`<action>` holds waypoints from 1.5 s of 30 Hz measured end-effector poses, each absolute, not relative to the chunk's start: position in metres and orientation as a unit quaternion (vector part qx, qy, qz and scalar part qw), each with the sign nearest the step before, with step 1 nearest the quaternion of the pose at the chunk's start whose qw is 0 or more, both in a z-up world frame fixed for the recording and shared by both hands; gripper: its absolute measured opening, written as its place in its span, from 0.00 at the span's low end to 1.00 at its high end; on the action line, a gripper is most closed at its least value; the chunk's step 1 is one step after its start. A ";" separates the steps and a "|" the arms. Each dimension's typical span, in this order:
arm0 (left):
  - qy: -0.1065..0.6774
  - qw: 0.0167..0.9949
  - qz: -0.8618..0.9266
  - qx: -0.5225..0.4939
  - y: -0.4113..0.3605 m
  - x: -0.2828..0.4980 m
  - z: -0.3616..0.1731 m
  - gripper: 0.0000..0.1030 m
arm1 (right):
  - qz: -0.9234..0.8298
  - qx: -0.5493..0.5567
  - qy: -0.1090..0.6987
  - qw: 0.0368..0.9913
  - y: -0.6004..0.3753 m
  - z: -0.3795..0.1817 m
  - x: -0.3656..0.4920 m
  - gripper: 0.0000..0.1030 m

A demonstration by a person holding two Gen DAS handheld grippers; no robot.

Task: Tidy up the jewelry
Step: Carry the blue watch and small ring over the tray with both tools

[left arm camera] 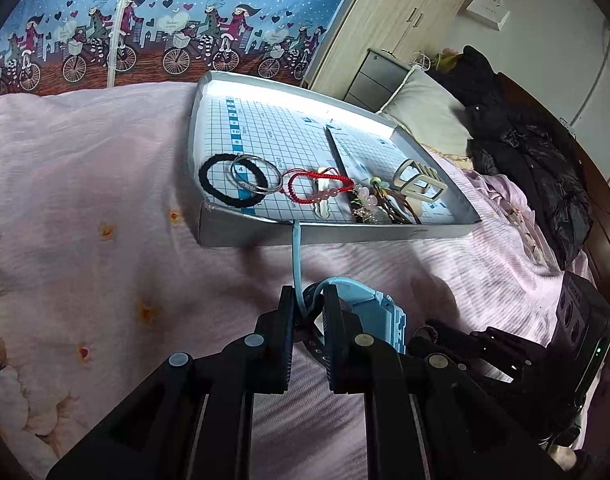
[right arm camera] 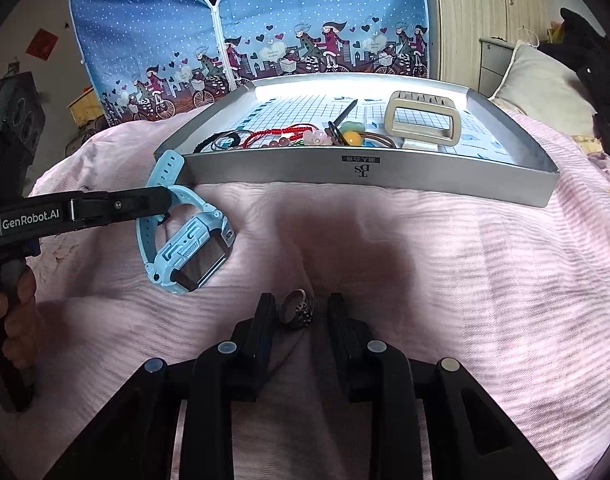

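A light blue watch (left arm camera: 385, 316) hangs just above the pink bedspread (left arm camera: 85, 180), with my left gripper (left arm camera: 309, 300) shut on its strap. In the right wrist view the watch (right arm camera: 193, 252) is at the left, its strap pinched by the left gripper (right arm camera: 163, 200). A dark ring (right arm camera: 296, 307) lies on the bedspread between the fingers of my open right gripper (right arm camera: 301, 302), which do not touch it. Ahead sits the silver tray (left arm camera: 241, 232) holding a black hair tie (left arm camera: 229, 180), silver bangles (left arm camera: 257, 176), a red cord bracelet (left arm camera: 317, 188) and a cream hair clip (left arm camera: 419, 182).
A thin divider (left arm camera: 337, 156) splits the tray. A grey pillow (left arm camera: 425, 112) and black clothing (left arm camera: 525, 148) lie to the right on the bed. A blue patterned fabric wardrobe (right arm camera: 265, 20) and a wooden cabinet (left arm camera: 393, 12) stand behind. A hand (right arm camera: 13, 312) grips the left tool.
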State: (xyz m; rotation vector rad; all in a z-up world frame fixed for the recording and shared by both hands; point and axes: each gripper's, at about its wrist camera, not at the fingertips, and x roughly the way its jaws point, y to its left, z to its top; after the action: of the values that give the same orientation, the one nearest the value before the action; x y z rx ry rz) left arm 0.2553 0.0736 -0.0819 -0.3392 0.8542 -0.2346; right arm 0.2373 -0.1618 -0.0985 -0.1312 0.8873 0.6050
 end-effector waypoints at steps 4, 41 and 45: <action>0.416 0.886 -0.107 -0.175 0.079 0.256 -0.085 0.10 | 0.283 -0.074 0.416 0.861 -0.160 -0.099 0.235 0.25; 0.345 0.911 -0.132 -0.184 0.079 0.266 -0.030 0.10 | 0.269 0.011 0.342 0.900 -0.192 -0.054 0.254 0.11; 0.326 0.920 -0.118 -0.182 0.089 0.274 -0.025 0.10 | 0.263 0.012 0.334 0.905 -0.186 -0.048 0.267 0.11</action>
State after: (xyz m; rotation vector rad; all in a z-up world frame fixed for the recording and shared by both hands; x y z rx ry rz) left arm 0.2736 0.0895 -0.0255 -0.3736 0.6702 -0.2423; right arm 0.2675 -0.1856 -0.0485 0.0247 0.6905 0.5442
